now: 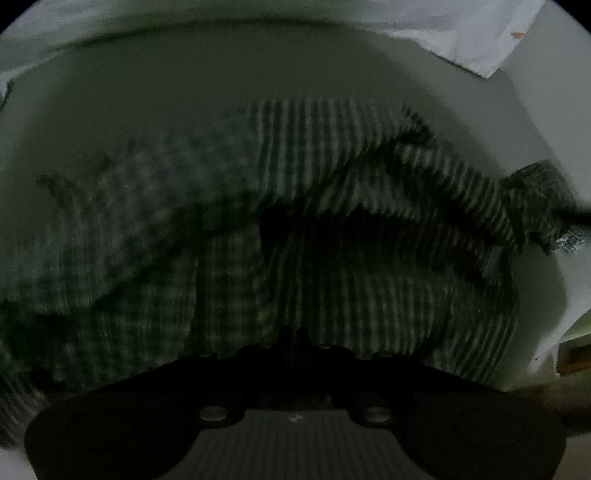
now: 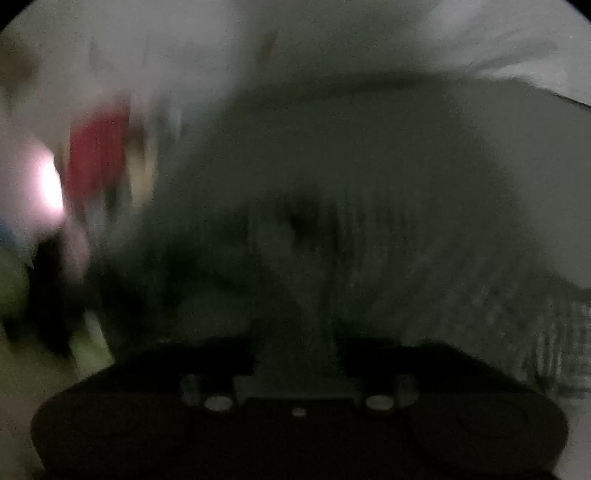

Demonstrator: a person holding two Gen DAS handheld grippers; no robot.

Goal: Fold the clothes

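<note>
A dark green and white checked garment (image 1: 295, 229) lies rumpled on a pale surface (image 1: 184, 103) and fills the left wrist view. My left gripper (image 1: 293, 338) sits low against it with its jaws together on the cloth at the near edge. In the right wrist view, all blurred by motion, the same checked garment (image 2: 424, 266) spreads ahead and to the right. My right gripper (image 2: 295, 332) has a strip of the cloth running up from between its jaws, which look closed on it.
A white sheet of cloth (image 1: 461, 33) lies at the far right corner. A wooden edge (image 1: 576, 356) shows low at the right. In the right wrist view a red blurred object (image 2: 98, 155) and a bright light (image 2: 50, 188) are at the left.
</note>
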